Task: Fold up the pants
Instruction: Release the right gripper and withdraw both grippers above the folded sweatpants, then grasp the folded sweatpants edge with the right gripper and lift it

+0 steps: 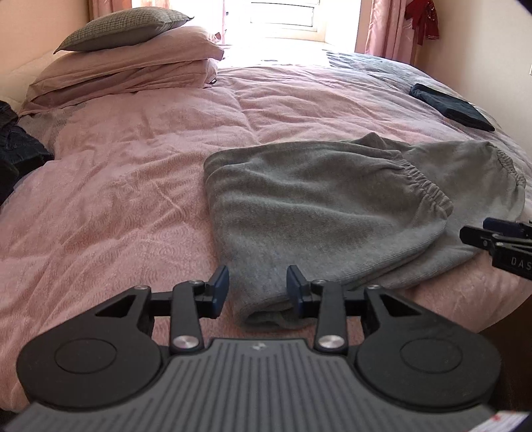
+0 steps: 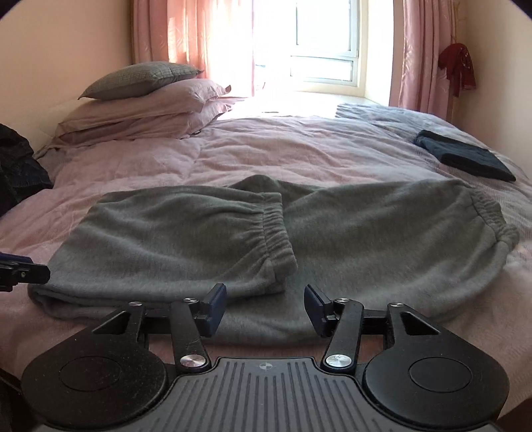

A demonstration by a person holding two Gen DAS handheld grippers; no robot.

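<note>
On the pink duvet (image 2: 266, 149) grey sweatpants (image 2: 365, 239) lie half-folded, left gripper (image 1: 257, 285) and right gripper (image 2: 265, 307) both spread wide and empty; pinch both layers at the near edge, fold evenly

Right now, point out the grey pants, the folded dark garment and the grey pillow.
grey pants (image 2: 186, 239): right wrist view, folded-over leg.
folded dark garment (image 2: 465, 159): right wrist view, top face.
grey pillow (image 1: 123, 28): left wrist view, middle.
</note>
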